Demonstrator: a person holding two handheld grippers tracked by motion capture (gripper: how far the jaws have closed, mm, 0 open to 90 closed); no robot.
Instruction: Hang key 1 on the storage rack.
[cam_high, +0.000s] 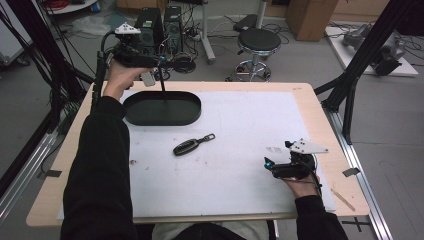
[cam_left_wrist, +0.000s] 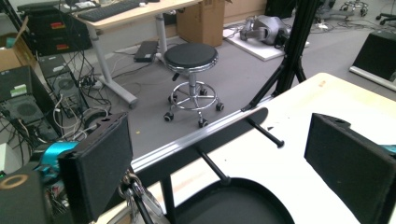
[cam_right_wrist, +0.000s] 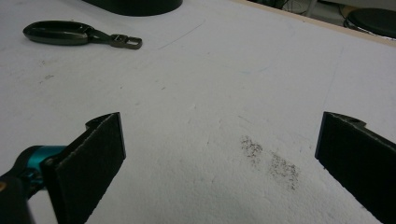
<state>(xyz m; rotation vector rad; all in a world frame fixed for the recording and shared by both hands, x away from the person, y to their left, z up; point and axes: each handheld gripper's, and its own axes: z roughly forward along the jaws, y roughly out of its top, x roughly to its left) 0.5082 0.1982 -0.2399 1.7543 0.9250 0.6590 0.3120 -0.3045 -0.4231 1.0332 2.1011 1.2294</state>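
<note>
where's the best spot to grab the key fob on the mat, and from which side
Probably the key fob is best gripped across its broad oval body, not the thin ring end. It lies flat on the white mat, so come from above, jaws spanning its narrow width. The right gripper is open nearby.

The bench (cam_high: 310, 95) is pale wood, covered by a white sheet (cam_high: 240, 145) flecked with grey smudges (cam_right_wrist: 271, 161). The oval tray (cam_high: 162, 108) is black. The key fob (cam_high: 192, 145) is dark grey with a ridged face. Both grippers' jaws are black, with teal fittings behind them and a light grey plate (cam_high: 308, 146) on top. The sleeves (cam_high: 100, 165) are black.
</note>
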